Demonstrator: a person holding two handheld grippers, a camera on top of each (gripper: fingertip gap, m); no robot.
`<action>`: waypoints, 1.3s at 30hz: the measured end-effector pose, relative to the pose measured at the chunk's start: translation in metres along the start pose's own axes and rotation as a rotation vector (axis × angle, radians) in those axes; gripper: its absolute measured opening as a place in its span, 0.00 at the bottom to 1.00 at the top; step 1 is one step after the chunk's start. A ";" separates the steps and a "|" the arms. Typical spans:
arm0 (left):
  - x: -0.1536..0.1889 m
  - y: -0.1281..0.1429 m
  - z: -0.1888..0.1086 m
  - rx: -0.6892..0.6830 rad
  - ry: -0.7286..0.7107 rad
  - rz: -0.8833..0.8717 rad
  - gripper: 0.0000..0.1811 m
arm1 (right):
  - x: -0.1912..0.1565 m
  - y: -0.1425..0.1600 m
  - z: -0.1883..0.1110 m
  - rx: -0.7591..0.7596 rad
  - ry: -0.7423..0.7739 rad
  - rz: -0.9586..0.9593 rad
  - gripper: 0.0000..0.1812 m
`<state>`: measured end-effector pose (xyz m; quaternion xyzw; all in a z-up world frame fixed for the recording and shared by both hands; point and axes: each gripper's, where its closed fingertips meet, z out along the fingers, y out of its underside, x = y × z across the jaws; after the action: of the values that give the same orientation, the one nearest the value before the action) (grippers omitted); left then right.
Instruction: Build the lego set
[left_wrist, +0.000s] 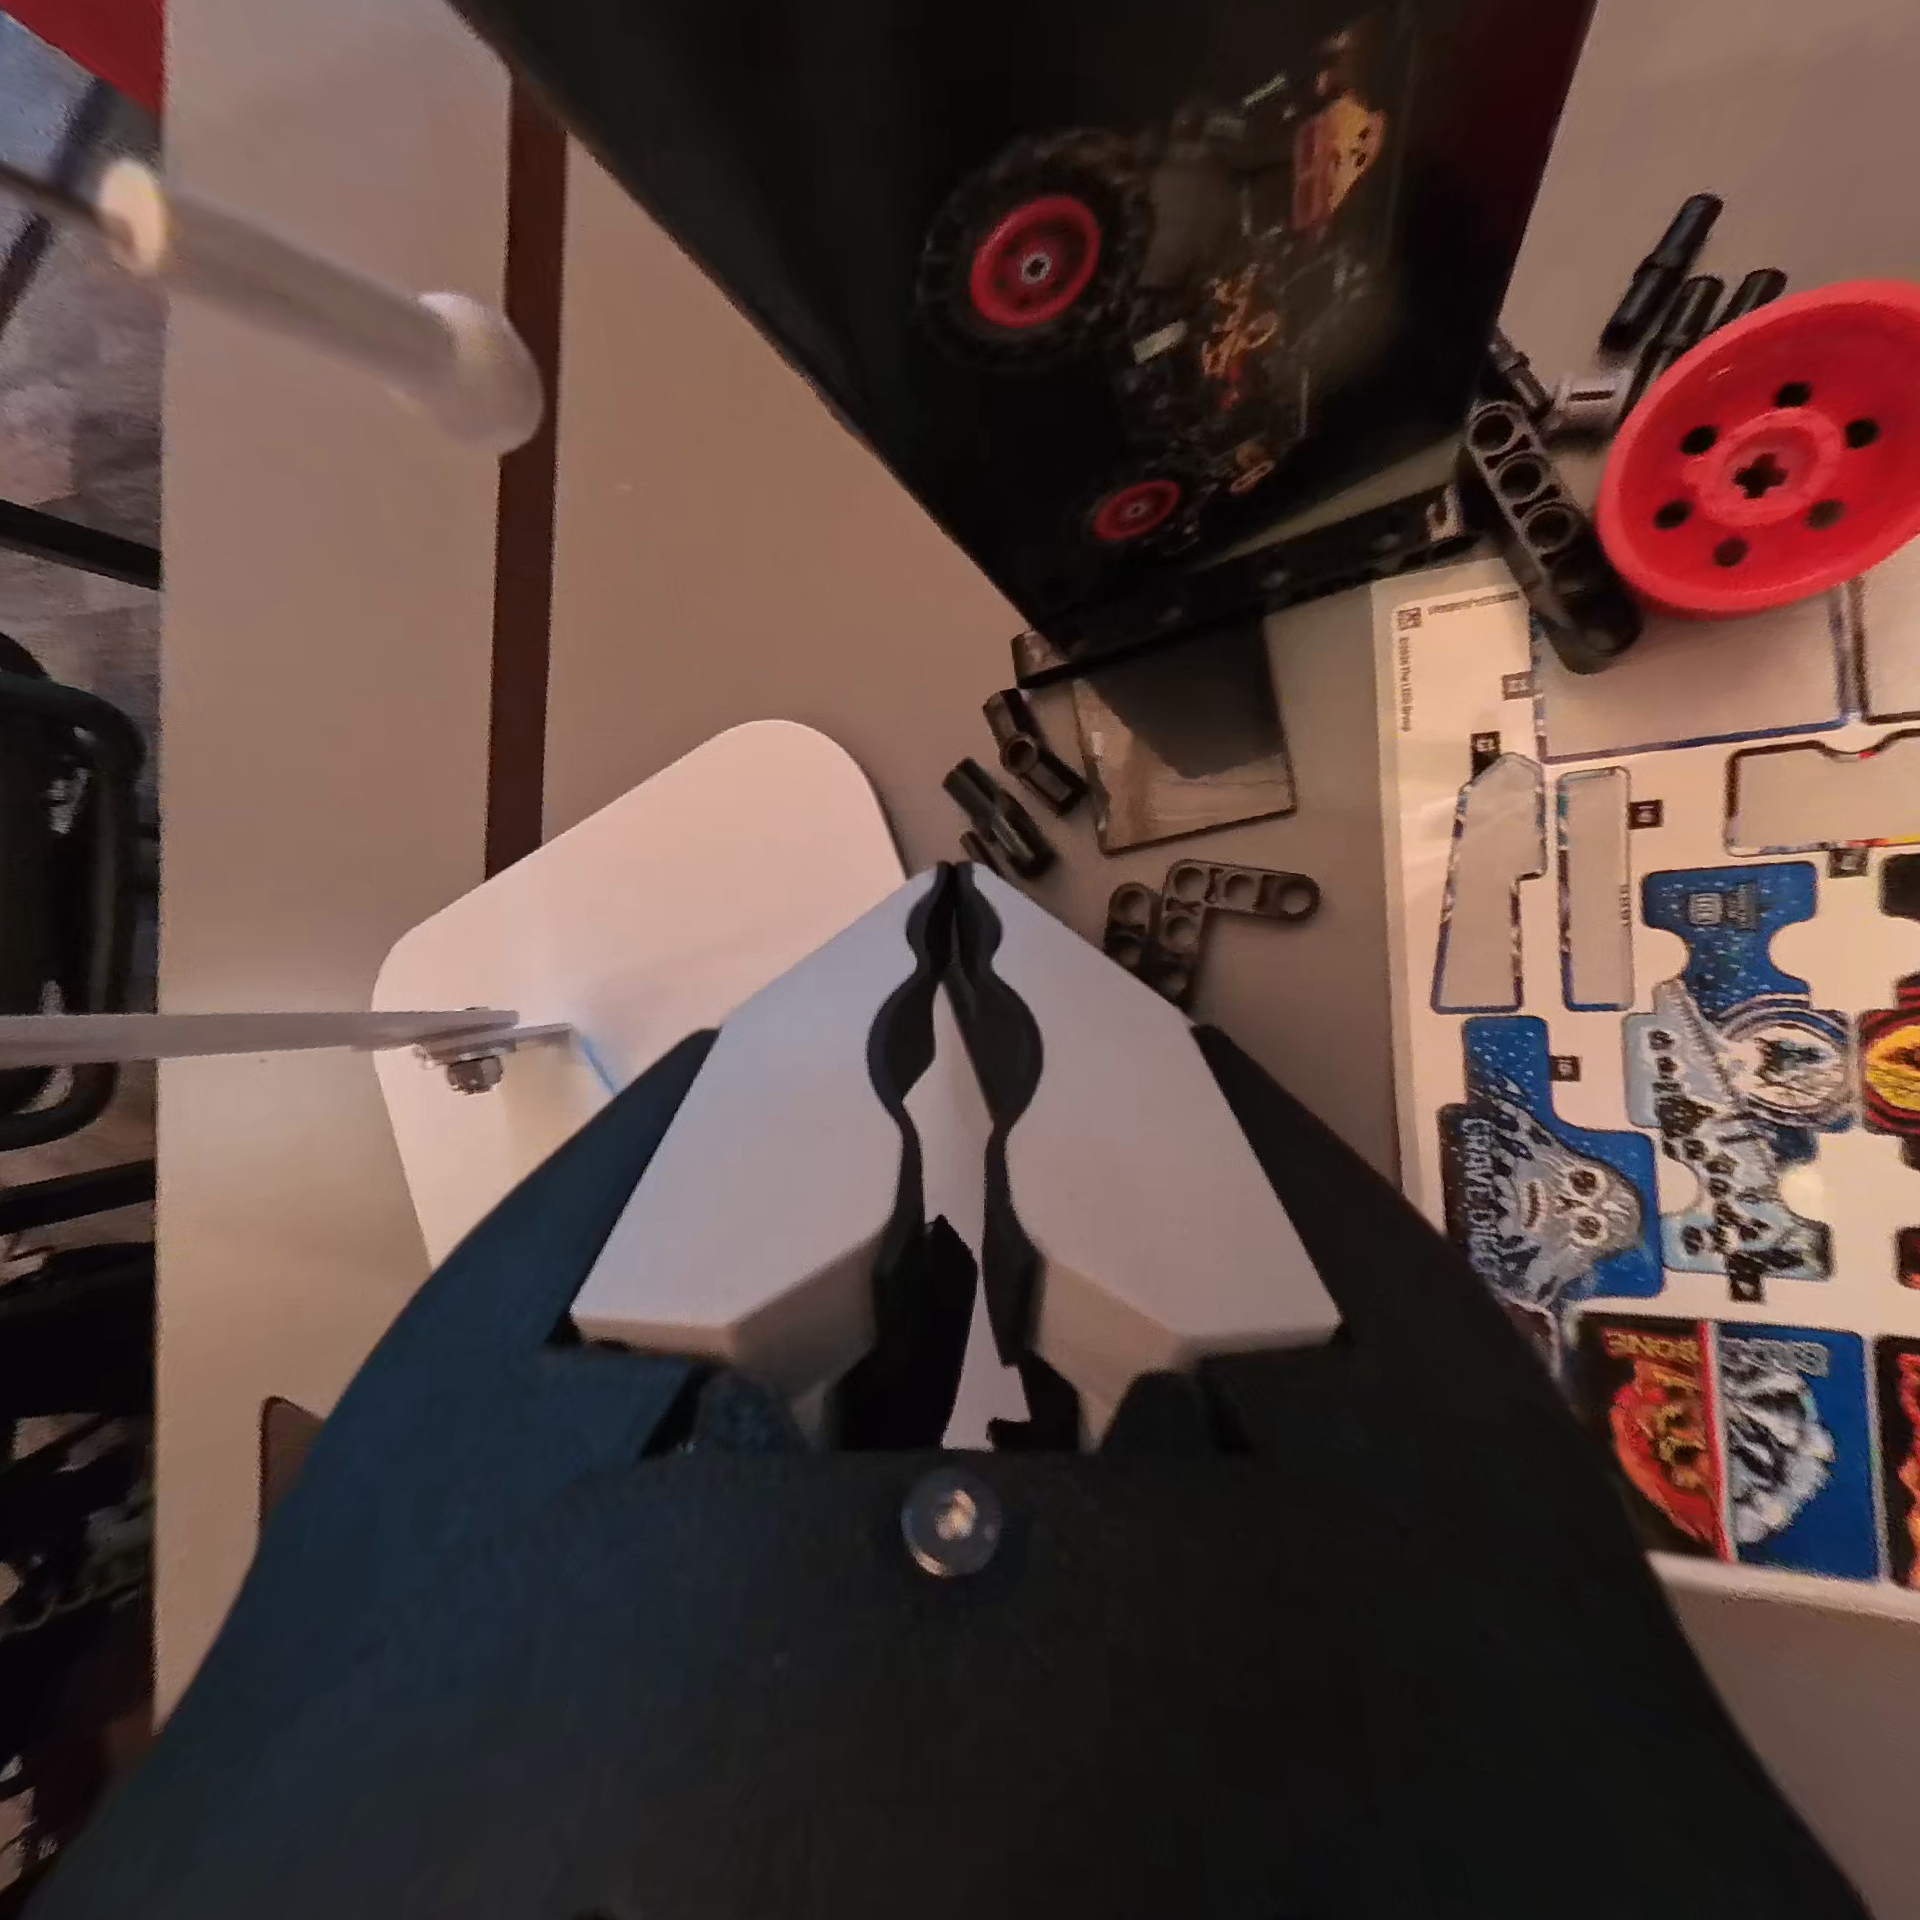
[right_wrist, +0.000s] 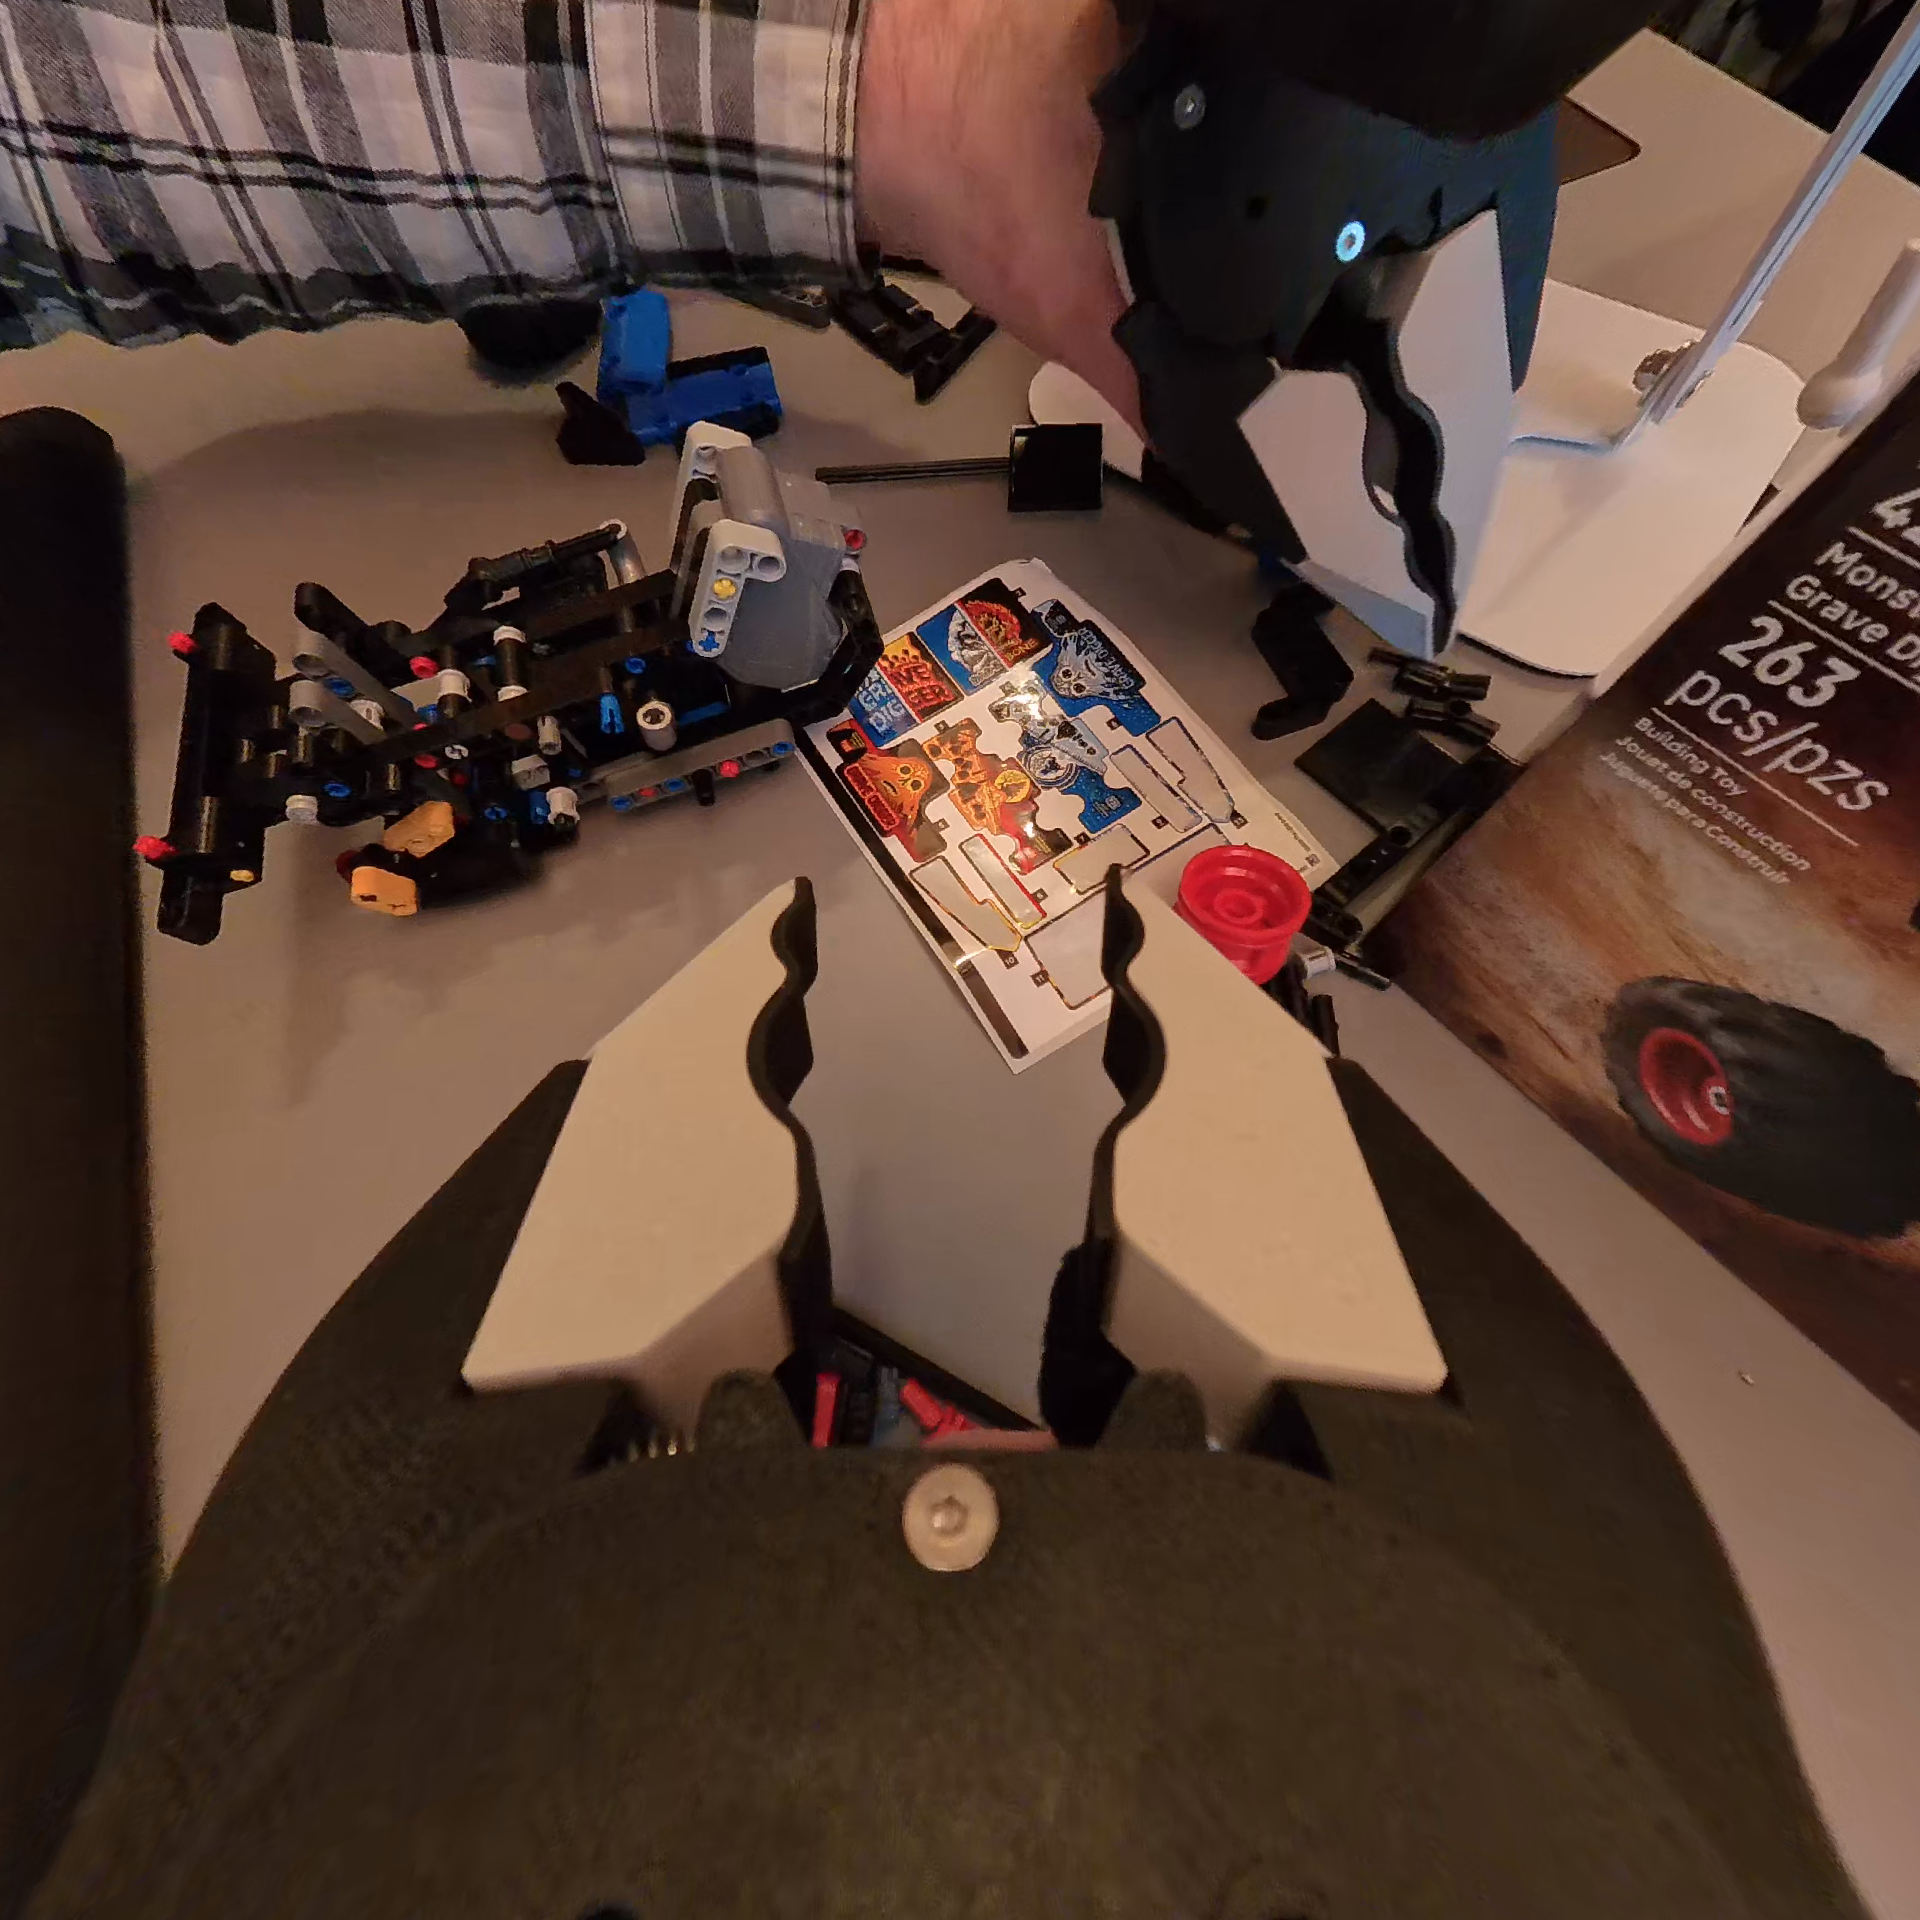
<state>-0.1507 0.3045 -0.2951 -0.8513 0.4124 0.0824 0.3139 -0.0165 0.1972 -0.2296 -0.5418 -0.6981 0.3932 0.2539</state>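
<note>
Right claw (right_wrist: 956, 914): fingers spread apart, nothing between them, held above the grey tabletop (right_wrist: 416, 1039). Just beyond its tips lies a sticker sheet (right_wrist: 1029, 769) with coloured printed decals; the writing on it is not reported. A red wheel hub (right_wrist: 1242, 909) sits at the sheet's right edge, among small black pins. To the right stands the set's box (right_wrist: 1662, 883), printed with lettering and a truck picture. Left of the sheet rests the partly built truck frame (right_wrist: 488, 717), black with grey, blue and red parts, a grey block raised at its near-sheet end. Farther off, loose blue bricks (right_wrist: 675, 379) lie near the tabletop's far edge, beside a plaid sleeve (right_wrist: 416, 156).

Left claw (left_wrist: 954, 883): fingers pressed together; whether anything is pinched cannot be told. It hovers over a white stand base (left_wrist: 623, 883), close to small black beams (left_wrist: 1205, 909).
</note>
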 end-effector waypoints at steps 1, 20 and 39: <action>0.002 0.000 -0.002 -0.005 0.026 -0.004 0.00 | 0.000 0.000 0.000 0.000 -0.001 -0.001 0.30; 0.025 -0.012 -0.006 0.007 0.268 -0.274 0.11 | -0.002 -0.003 -0.003 0.013 -0.005 -0.003 0.30; 0.040 -0.017 -0.011 -0.026 0.332 -0.291 0.08 | -0.005 -0.006 -0.006 0.024 -0.012 -0.013 0.30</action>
<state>-0.1136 0.2797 -0.2940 -0.9077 0.3299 -0.0999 0.2394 -0.0139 0.1932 -0.2206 -0.5319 -0.6982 0.4033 0.2587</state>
